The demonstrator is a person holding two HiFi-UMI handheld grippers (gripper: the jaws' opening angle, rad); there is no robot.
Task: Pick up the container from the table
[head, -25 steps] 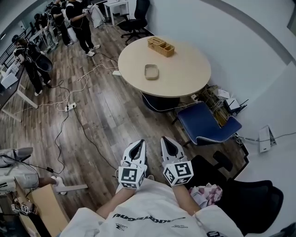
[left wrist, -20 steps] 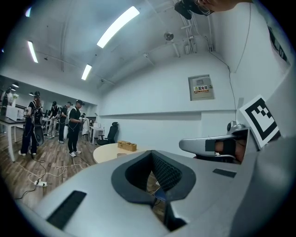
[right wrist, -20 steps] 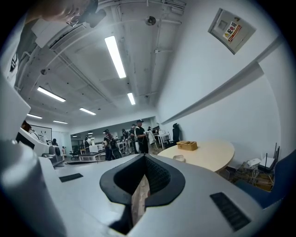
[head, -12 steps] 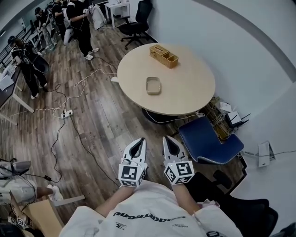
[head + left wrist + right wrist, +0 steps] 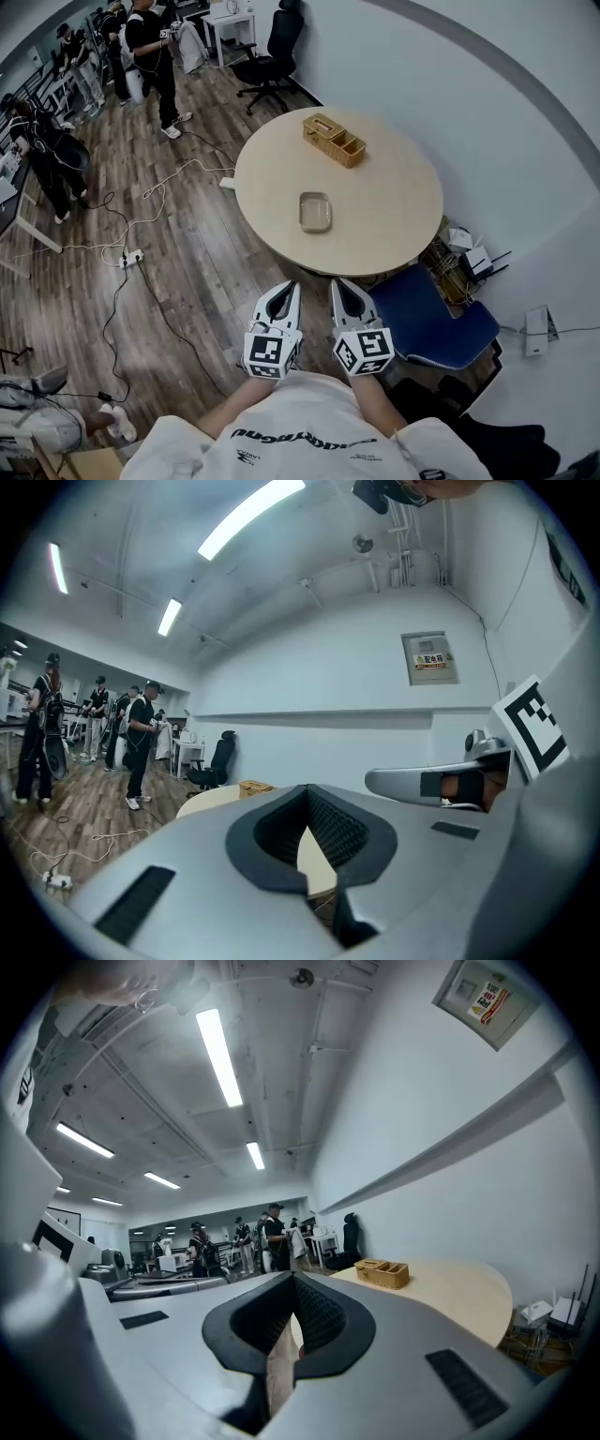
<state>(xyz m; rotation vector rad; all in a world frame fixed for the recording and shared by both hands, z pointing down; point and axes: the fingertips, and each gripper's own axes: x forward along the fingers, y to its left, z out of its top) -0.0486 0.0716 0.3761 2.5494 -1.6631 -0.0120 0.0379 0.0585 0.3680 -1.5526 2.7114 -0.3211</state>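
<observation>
Head view, lower centre of frame: the left tool [image 5: 285, 287] and the right tool [image 5: 340, 283] were held side by side, close against the person's body, with their tips aimed at the round surface [image 5: 389, 202] above them in the picture. In the gripper views each pair of jaws was drawn together with nothing held; only a thin sliver of the pale surface was visible through the padded hollows. The container [image 5: 315, 212], a shallow beige tray, was seen lying open side up near the middle of the surface, well apart from both tools. The tools were judged to be carried low and closed because the container was not yet within reach. A wooden organiser [image 5: 334, 140] was set towards the far edge, apart from the container, so the near side appeared to be left free for a grasp. A blue chair [image 5: 433, 325] was tucked at the lower right of the surface. Several people [image 5: 150, 52] and loose cables [image 5: 141, 211] were seen at upper left.
</observation>
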